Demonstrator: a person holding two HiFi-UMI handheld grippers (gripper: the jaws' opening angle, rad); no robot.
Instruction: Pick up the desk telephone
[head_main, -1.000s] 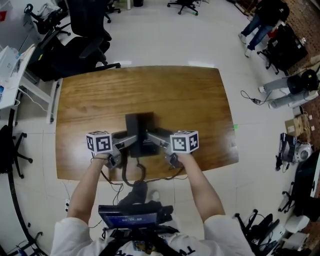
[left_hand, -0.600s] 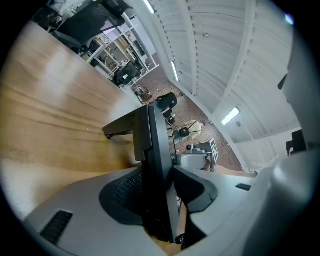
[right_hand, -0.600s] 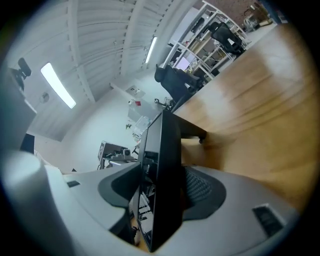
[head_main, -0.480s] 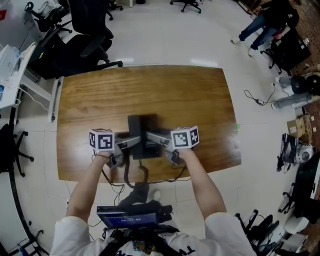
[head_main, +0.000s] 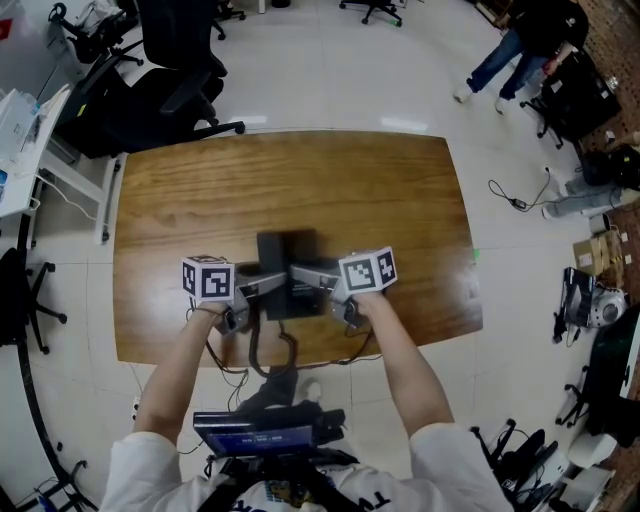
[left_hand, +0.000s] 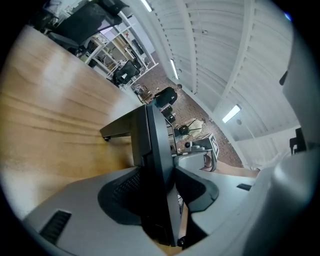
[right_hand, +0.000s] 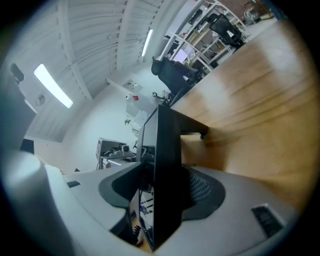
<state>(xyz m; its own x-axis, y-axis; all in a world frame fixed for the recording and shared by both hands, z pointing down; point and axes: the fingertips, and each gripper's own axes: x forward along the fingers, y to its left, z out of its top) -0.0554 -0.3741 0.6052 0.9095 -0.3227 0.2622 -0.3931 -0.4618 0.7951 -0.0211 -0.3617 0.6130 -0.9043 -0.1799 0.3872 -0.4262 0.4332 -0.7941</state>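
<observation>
The black desk telephone (head_main: 283, 250) stands on the wooden table (head_main: 350, 190), near its front edge. My left gripper (head_main: 268, 286) holds the phone's left side and my right gripper (head_main: 306, 279) its right side. In the left gripper view the phone's thin edge (left_hand: 150, 145) runs between the dark pads (left_hand: 120, 192), which lie against it while the jaws are opening. The right gripper view shows the phone's other edge (right_hand: 167, 150) clamped between that gripper's pads (right_hand: 202, 192). A phone foot (right_hand: 203, 135) stands just above the wood.
A dark cord (head_main: 262, 345) hangs from the phone over the table's front edge. Black office chairs (head_main: 165, 85) stand behind the table at the left. A person (head_main: 520, 40) walks at the far right, near equipment on the floor.
Hardly anything differs. The right gripper's marker cube has tipped up slightly, and both grippers stay on the phone's sides.
</observation>
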